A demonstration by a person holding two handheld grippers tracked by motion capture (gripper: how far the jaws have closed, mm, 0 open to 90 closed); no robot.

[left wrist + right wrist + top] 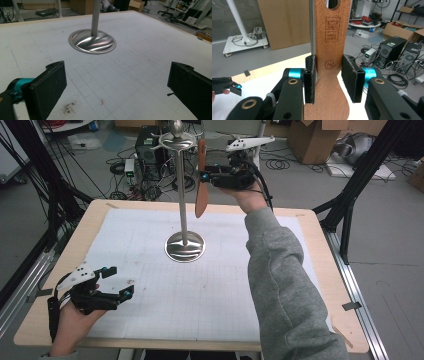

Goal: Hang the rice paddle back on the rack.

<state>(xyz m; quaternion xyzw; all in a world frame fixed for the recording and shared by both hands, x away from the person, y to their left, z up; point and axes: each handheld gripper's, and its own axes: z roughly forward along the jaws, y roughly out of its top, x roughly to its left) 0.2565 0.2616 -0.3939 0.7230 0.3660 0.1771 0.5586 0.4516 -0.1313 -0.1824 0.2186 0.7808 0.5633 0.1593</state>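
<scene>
Cardboard boxes, PC towers, cables

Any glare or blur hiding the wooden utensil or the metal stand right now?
High view: flat brown wooden utensil slightly soft but readable. Left gripper view: bright streaked reflections on the polished round stand base, grid mat sharp. Right gripper view: utensil's stamp crisp, background evenly lit.

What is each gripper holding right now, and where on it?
The right gripper clamps the wooden spatula by its handle, just below the hanging hole, beside the metal stand. The left gripper is open over the table mat, holding nothing.
</scene>
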